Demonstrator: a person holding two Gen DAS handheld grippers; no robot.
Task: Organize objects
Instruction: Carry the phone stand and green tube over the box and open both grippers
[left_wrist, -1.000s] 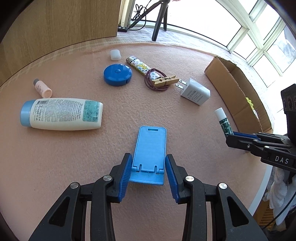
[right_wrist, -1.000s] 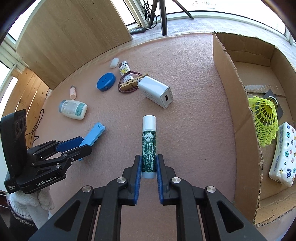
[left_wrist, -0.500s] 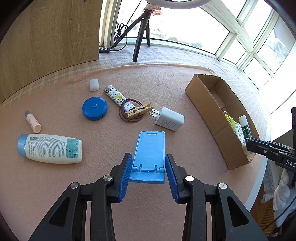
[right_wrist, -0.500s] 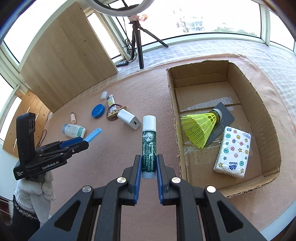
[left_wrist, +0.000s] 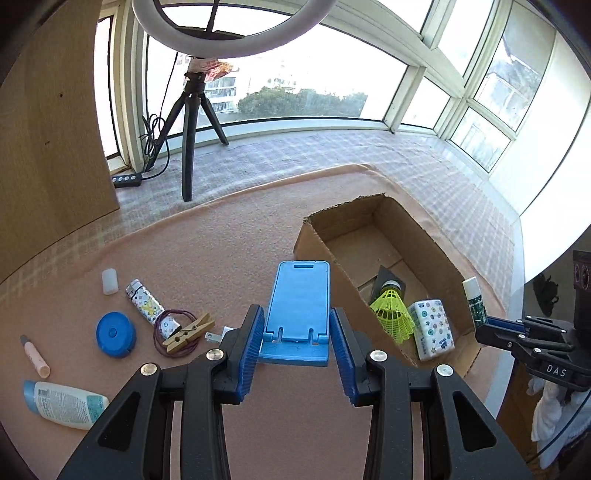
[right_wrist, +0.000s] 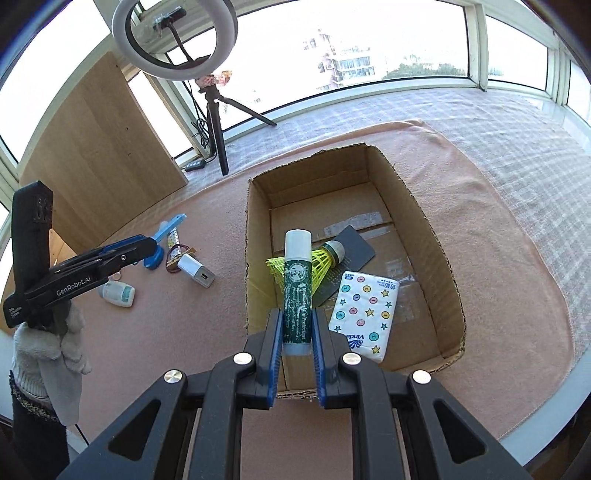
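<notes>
My left gripper (left_wrist: 297, 343) is shut on a blue phone stand (left_wrist: 298, 306) and holds it high above the pink mat, left of the cardboard box (left_wrist: 321, 251). My right gripper (right_wrist: 297, 332) is shut on a green lip balm tube with a white cap (right_wrist: 296, 288), held above the near end of the box (right_wrist: 417, 210). The box holds a yellow shuttlecock (right_wrist: 321, 260), a tissue pack (right_wrist: 364, 314) and a dark card (right_wrist: 351, 245). The right gripper with the tube (left_wrist: 473, 301) shows at the right of the left wrist view.
On the mat left of the box lie a blue tape measure (left_wrist: 115, 334), a patterned lighter (left_wrist: 144, 302), a clothespin on a hair tie (left_wrist: 188, 330), a white charger (right_wrist: 196, 271), a lotion bottle (left_wrist: 64, 404), a small pink tube (left_wrist: 34, 356) and a white cap (left_wrist: 110, 281). A ring light tripod (left_wrist: 192, 122) stands behind.
Both grippers have risen and moved toward the box. The lip balm now hangs over the box's near end. The phone stand is higher and closer to the box.
</notes>
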